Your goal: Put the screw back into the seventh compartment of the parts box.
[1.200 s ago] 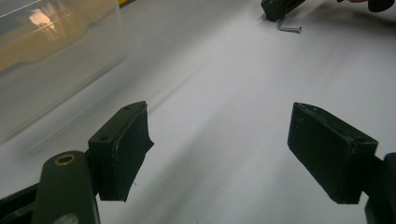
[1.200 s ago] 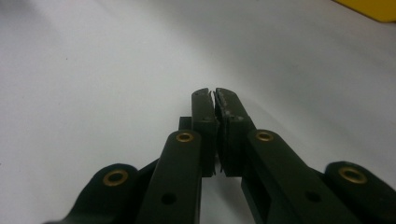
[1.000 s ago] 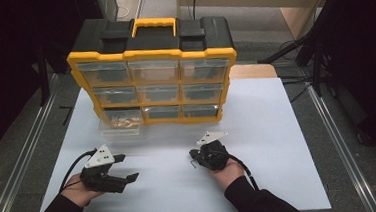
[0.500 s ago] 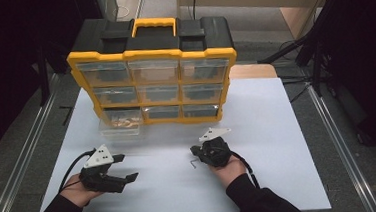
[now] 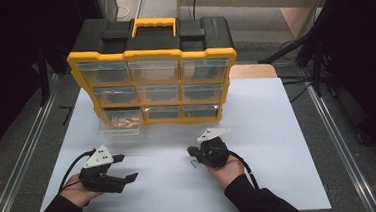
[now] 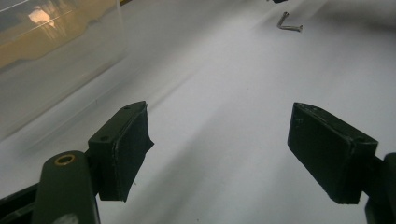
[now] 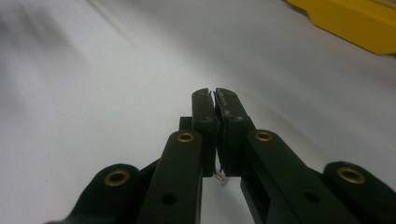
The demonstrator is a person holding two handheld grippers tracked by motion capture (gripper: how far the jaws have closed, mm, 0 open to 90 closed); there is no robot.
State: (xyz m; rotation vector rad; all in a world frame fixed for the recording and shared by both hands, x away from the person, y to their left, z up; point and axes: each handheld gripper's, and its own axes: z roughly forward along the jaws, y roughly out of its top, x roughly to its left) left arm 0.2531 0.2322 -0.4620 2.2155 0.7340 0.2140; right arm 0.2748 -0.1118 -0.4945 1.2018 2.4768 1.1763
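Presently the right claw (image 5: pixel 195 154), centre of the high view, pinches a small bent metal key (image 5: pixel 193 162) low over the bench (image 5: pixel 278 130); lift steadily. Left claw (image 5: pixel 125 168) stands spread, idle.

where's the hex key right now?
High view: the hex key is on the white table, pinched by the right gripper, in front of the yellow organizer.

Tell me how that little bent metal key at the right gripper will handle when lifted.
The bent metal key looks like thin solid steel, so it is probably stiff and light. Its narrow, smooth shank seems pinched between the shut pads of the right gripper, so it may twist or slip. The bend should stop it rolling on the table.
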